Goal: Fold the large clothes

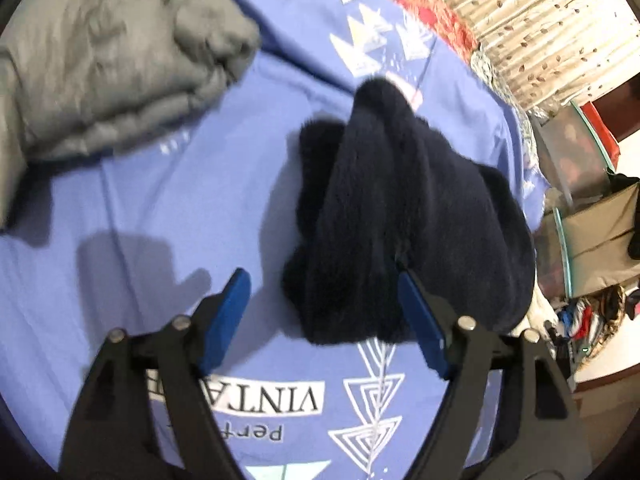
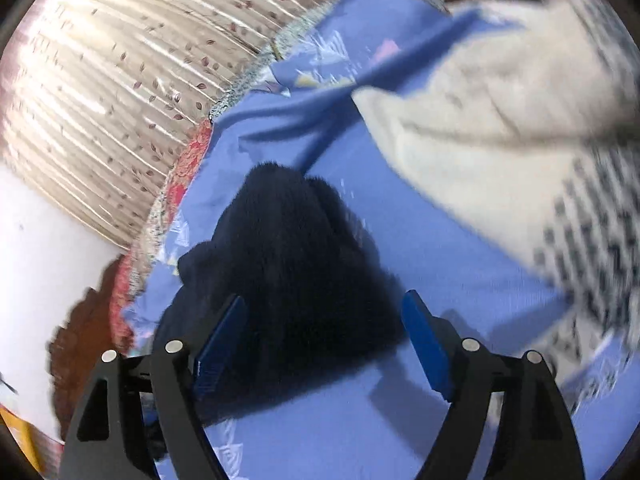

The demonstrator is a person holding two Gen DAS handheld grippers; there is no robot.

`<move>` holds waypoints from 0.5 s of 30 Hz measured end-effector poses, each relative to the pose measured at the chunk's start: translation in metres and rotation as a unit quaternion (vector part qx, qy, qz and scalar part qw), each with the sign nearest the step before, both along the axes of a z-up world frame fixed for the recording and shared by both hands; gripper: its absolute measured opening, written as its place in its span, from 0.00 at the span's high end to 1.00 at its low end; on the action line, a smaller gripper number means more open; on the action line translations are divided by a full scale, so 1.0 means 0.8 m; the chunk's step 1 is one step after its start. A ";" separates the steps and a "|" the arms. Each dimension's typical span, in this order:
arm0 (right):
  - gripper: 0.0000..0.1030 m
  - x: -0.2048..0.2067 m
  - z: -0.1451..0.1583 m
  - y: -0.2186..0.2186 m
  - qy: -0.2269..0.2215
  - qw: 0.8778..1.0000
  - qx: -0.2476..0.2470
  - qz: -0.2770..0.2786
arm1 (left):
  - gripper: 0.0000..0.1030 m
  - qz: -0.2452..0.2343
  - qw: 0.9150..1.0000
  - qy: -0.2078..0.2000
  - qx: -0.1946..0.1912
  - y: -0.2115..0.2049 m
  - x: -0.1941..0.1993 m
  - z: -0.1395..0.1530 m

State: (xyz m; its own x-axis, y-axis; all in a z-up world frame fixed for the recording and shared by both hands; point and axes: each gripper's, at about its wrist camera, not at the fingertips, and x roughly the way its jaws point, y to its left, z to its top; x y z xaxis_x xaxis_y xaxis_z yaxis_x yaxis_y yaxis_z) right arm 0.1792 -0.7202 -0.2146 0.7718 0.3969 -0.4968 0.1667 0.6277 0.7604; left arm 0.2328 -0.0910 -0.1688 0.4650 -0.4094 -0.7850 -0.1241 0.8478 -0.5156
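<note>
A dark navy fleece garment (image 1: 400,216) lies bunched on a blue printed bedsheet (image 1: 160,208). My left gripper (image 1: 324,280) is open, its blue fingers on either side of the garment's near end, which overlaps the right finger. In the right wrist view the same navy garment (image 2: 296,272) lies in a heap between the open fingers of my right gripper (image 2: 326,306). Whether either finger touches the cloth I cannot tell.
A folded grey padded jacket (image 1: 100,60) lies at the upper left. A cream garment with a black-and-white pattern (image 2: 520,128) lies at the right. Beige leaf-print curtains (image 2: 100,100) hang beyond the bed edge. Boxes and clutter (image 1: 592,208) stand beside the bed.
</note>
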 end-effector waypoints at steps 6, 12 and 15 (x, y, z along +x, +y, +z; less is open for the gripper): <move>0.05 0.025 -0.008 -0.004 0.020 1.000 -0.006 0.021 | 0.28 0.000 1.000 0.024 -0.006 -0.008 0.027 -0.017; 0.05 0.104 0.001 0.007 0.015 0.994 -0.058 0.088 | 0.18 -0.040 0.999 -0.008 0.027 -0.030 0.077 -0.012; 0.01 0.146 -0.018 0.019 0.031 0.992 -0.043 0.117 | 0.11 -0.072 0.997 0.013 0.004 -0.044 0.107 -0.037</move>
